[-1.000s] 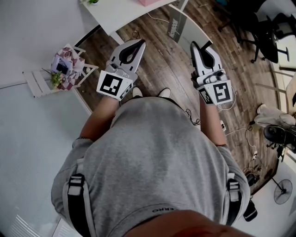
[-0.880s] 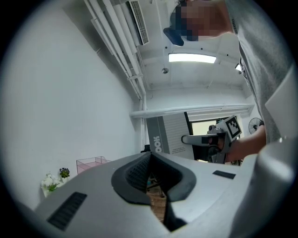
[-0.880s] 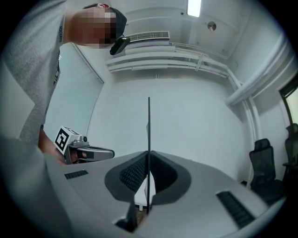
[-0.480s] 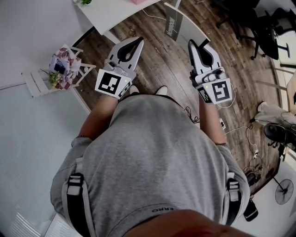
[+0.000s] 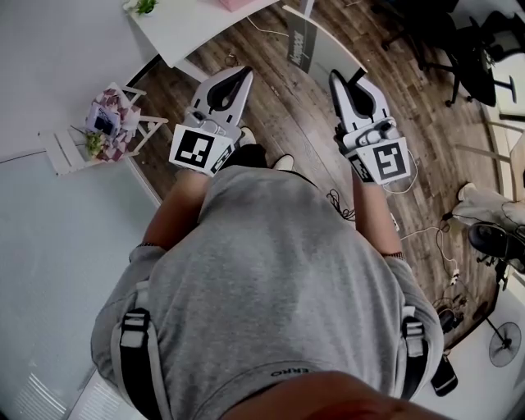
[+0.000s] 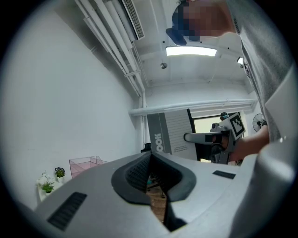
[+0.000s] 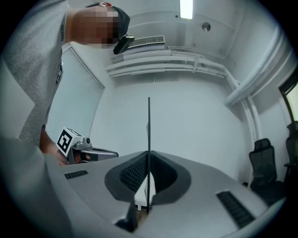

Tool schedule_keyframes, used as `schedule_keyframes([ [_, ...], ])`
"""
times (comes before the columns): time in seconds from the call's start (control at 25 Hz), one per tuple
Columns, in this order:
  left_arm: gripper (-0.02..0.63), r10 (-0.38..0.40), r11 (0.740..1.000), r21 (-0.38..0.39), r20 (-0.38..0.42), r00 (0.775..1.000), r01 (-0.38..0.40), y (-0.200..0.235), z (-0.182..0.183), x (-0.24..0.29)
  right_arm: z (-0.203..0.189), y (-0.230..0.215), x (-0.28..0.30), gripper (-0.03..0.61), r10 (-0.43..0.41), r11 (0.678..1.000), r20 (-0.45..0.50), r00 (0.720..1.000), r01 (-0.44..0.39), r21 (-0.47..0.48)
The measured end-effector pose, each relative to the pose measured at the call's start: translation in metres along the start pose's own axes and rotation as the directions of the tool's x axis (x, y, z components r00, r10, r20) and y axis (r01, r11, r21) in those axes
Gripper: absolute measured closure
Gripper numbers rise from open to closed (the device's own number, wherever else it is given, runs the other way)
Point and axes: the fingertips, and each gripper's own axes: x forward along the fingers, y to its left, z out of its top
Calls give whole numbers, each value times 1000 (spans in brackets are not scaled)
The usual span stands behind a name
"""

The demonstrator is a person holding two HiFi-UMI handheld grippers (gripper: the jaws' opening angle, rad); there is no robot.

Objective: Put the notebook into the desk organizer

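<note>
My right gripper [image 5: 335,79] is shut on the lower edge of a thin grey-and-white notebook [image 5: 316,47], which stands upright above the wooden floor. From the right gripper view the notebook [image 7: 149,135] shows edge-on as a dark line rising from between the jaws of that gripper [image 7: 149,155]. In the left gripper view its grey printed cover [image 6: 168,134] stands beside the right gripper [image 6: 205,137]. My left gripper [image 5: 245,74] [image 6: 150,156] is shut with nothing in it. A pink organizer [image 6: 86,164] sits on the white desk [image 5: 193,25] ahead.
A small white rack with flowers [image 5: 107,123] stands by the wall at left. Potted plants [image 6: 49,182] sit on the desk's end. Black office chairs [image 5: 476,49], floor cables [image 5: 435,238] and a fan [image 5: 502,340] are at right. My grey-shirted body fills the lower view.
Both grippers and the notebook have drifted slightly forward, and the white desk has come further into view. The grip on the notebook is unchanged.
</note>
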Motion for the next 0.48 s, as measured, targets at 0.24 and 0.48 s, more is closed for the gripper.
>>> schedule_keyframes([
  [0.24, 594, 10, 1000, 5, -4, 1000, -10, 15, -7, 29, -1, -23, 23, 563, -10, 1000, 11, 1000, 10, 11],
  [0.48, 594, 18, 1000, 0, 9, 1000, -18, 52, -13, 64, -21, -52, 54, 563, 13, 1000, -46, 999, -14, -28],
])
